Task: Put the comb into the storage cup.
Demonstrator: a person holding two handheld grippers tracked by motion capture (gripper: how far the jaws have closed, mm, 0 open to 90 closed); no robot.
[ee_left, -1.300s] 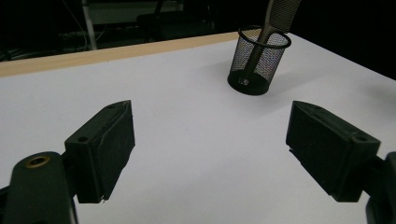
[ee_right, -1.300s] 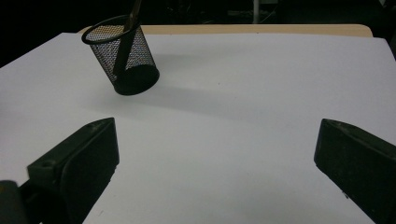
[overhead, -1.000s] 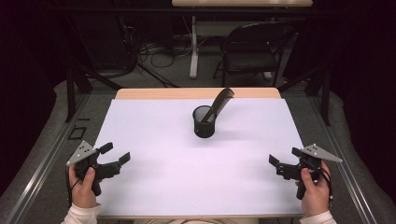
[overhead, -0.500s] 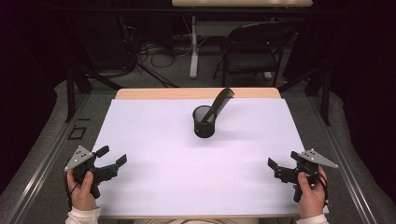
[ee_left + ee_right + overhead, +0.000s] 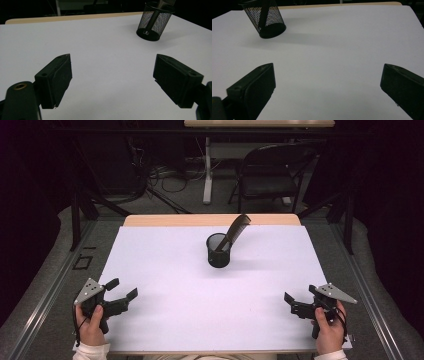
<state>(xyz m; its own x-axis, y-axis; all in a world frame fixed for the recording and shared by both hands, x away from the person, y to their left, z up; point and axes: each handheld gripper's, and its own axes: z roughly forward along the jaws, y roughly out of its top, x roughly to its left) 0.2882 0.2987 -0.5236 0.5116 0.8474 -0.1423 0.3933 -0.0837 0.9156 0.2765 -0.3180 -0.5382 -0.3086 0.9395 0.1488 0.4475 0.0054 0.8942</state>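
Your left gripper sits at the near left corner of the table, jaws spread wide, holding nothing. Your right gripper mirrors it at the near right corner, jaws likewise apart and empty. The comb stands tilted in the mesh cup, which rests mid-table toward the far edge, well apart from both grippers. Judgement: the comb looks already placed in the cup; nothing else appears left to handle.

Jaws wide apart, empty; mesh cup beyond, holding comb.
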